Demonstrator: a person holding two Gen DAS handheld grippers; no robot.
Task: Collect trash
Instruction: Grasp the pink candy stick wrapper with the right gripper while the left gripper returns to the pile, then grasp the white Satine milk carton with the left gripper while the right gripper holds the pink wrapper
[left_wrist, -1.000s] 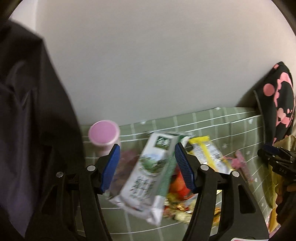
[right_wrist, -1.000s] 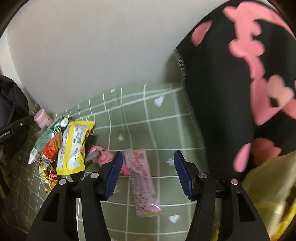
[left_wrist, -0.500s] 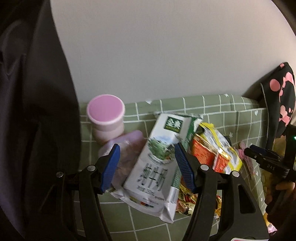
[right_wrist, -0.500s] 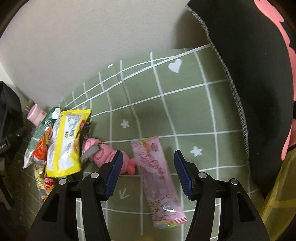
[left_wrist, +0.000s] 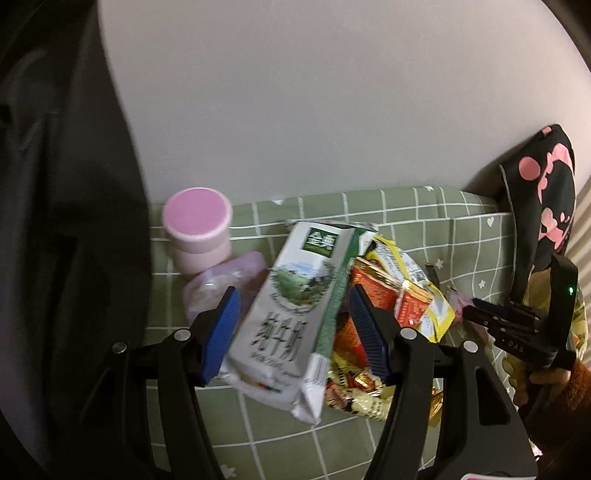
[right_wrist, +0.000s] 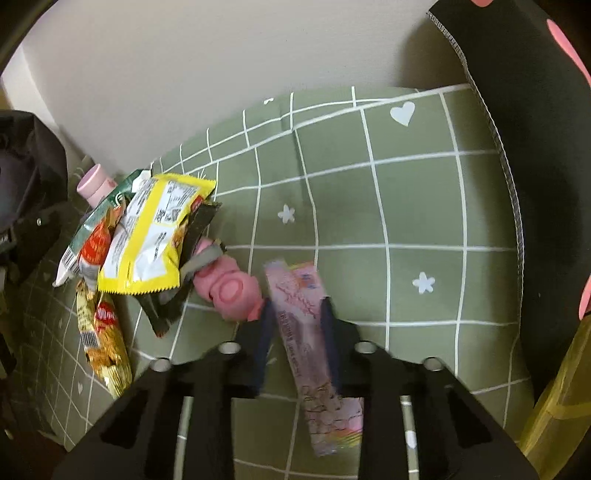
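Your left tongs (left_wrist: 293, 334) hold the white-and-green milk carton (left_wrist: 291, 317) above the heap of crinkled snack wrappers (right_wrist: 147, 240), your right tongs (right_wrist: 297, 343) have just been closing around the flat pink wrapper (right_wrist: 310, 339) on the green checked cloth (right_wrist: 406, 206), and nothing looks binned yet.

Both grippers tilt steeply down, the left gaping, the right nearly closed.

The left gripper (left_wrist: 293, 328) has its blue-padded fingers (left_wrist: 221, 332) spread wide, a white and green carton (left_wrist: 291, 317) between them with the pads at its sides. The right gripper (right_wrist: 295, 328) has just been closing its jaws, and its fingers (right_wrist: 264, 343) now sit on both sides of a long pink wrapper (right_wrist: 306, 336). A hand (left_wrist: 550, 380) in a brown sleeve (left_wrist: 569, 402) grips the right gripper's handle.
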